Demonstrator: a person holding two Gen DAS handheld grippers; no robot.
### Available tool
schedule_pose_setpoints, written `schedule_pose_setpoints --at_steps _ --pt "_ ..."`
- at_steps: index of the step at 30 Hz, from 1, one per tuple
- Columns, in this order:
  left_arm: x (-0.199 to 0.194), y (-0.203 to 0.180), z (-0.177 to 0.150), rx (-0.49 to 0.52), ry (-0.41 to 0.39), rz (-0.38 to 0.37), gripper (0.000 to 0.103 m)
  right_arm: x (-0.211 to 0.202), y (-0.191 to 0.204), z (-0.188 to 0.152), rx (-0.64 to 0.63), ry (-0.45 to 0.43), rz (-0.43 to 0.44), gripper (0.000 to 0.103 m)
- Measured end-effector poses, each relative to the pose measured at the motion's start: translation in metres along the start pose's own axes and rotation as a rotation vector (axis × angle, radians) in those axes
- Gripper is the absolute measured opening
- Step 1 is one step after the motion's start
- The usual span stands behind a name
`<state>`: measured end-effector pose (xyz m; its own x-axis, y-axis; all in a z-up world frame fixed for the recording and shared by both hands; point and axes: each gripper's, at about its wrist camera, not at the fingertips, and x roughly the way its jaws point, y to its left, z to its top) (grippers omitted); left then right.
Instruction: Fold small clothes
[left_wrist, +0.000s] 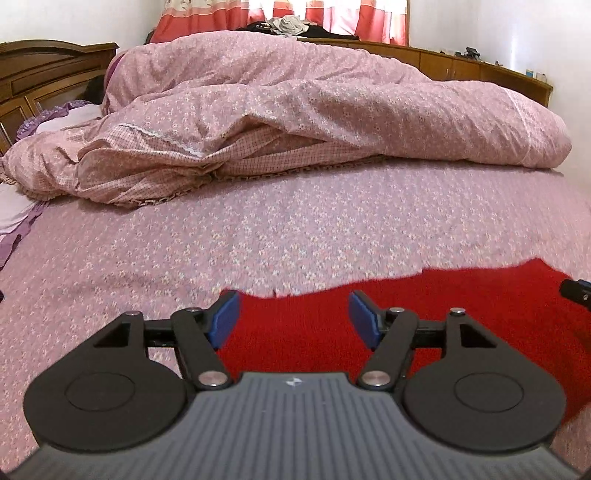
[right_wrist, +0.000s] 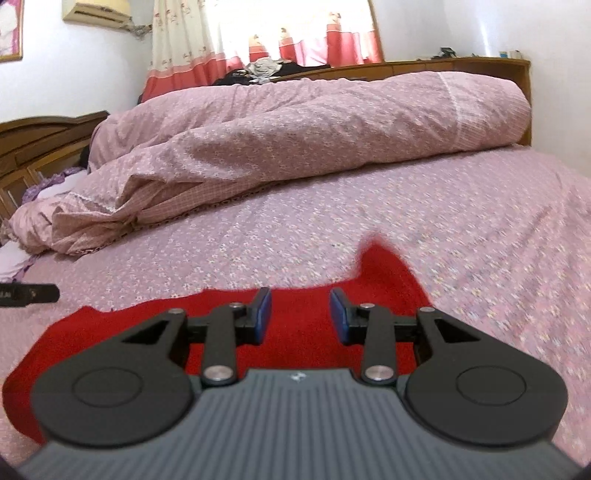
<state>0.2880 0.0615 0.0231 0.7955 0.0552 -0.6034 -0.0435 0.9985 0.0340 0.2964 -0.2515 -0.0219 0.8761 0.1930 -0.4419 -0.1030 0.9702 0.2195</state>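
Red knitted garment (left_wrist: 424, 321), a small piece of clothing, lies spread flat on the near part of the bed, directly beneath both pairs of tongs. In the left wrist view its far edge runs ragged across the frame just beyond the fingertips, and the cloth stretches off to the right. In the right wrist view the same red garment (right_wrist: 299, 343) reaches left under the tool, and one pointed flap of it sticks out past the right finger toward the far side.

Left tongs (left_wrist: 293, 317) hang just above the red cloth with their blue-padded fingers (left_wrist: 226, 320) wide apart and nothing between them. Right tongs (right_wrist: 301, 315) sit over the garment likewise, blue pads (right_wrist: 263, 314) spread and holding nothing. Whether either pair touches the fabric cannot be told. A black part of the other tool pokes in at the edge of each view.

Pink floral bedsheet (left_wrist: 258, 236) covers the mattress around the garment. Farther back, a bulky pink floral quilt (left_wrist: 295, 110) with a checked lining lies rumpled across the bed. A lilac ruffled pillow (left_wrist: 55, 118) sits at the left by the brown wooden headboard (left_wrist: 48, 70). Beyond the quilt, a wooden cabinet (left_wrist: 480, 70) runs along the wall, a heap of dark and grey clothes (right_wrist: 266, 68) rests behind the bedding, and red-and-cream curtains (right_wrist: 207, 44) hang at the bright window.
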Motion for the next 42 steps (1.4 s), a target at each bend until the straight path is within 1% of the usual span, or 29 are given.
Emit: schedule_pose_setpoints --at_steps 7,12,13,14,16,19,24,28,30,34,39,40,41,42 --pt "-0.023 0.005 -0.032 -0.002 0.066 0.04 0.073 -0.037 -0.018 -0.023 0.054 0.012 -0.052 0.038" --pt "-0.04 0.014 -0.057 -0.059 0.097 0.065 0.074 -0.065 -0.032 -0.038 0.132 0.016 -0.094 0.04" --pt "-0.043 0.017 -0.062 -0.071 0.106 0.066 0.074 -0.07 -0.035 -0.04 0.15 0.013 -0.102 0.047" --pt "-0.045 0.018 -0.066 -0.081 0.114 0.067 0.074 -0.075 -0.038 -0.043 0.171 0.006 -0.111 0.057" --pt "-0.048 0.021 -0.073 -0.098 0.125 0.069 0.074 -0.084 -0.042 -0.048 0.213 -0.006 -0.126 0.065" --pt "-0.053 0.023 -0.082 -0.116 0.137 0.072 0.075 -0.09 -0.046 -0.053 0.26 0.001 -0.13 0.065" --pt "-0.054 0.024 -0.084 -0.13 0.14 0.069 0.075 -0.091 -0.05 -0.053 0.316 -0.003 -0.141 0.065" --pt "-0.048 0.025 -0.087 -0.14 0.154 0.067 0.077 -0.084 -0.054 -0.056 0.388 0.031 -0.141 0.065" --pt "-0.042 0.026 -0.089 -0.143 0.17 0.078 0.077 -0.079 -0.055 -0.06 0.424 0.043 -0.138 0.065" --pt "-0.034 0.028 -0.092 -0.152 0.186 0.069 0.077 -0.066 -0.058 -0.069 0.498 0.097 -0.148 0.065" --pt "-0.028 0.03 -0.093 -0.156 0.203 0.067 0.078 -0.052 -0.064 -0.079 0.624 0.12 -0.107 0.065" --pt "-0.027 0.031 -0.093 -0.159 0.208 0.067 0.078 -0.05 -0.064 -0.081 0.639 0.12 -0.101 0.066" --pt "-0.025 0.031 -0.094 -0.163 0.213 0.065 0.078 -0.048 -0.064 -0.081 0.648 0.117 -0.098 0.07" --pt "-0.024 0.032 -0.095 -0.167 0.218 0.063 0.079 -0.046 -0.064 -0.082 0.655 0.11 -0.093 0.07"
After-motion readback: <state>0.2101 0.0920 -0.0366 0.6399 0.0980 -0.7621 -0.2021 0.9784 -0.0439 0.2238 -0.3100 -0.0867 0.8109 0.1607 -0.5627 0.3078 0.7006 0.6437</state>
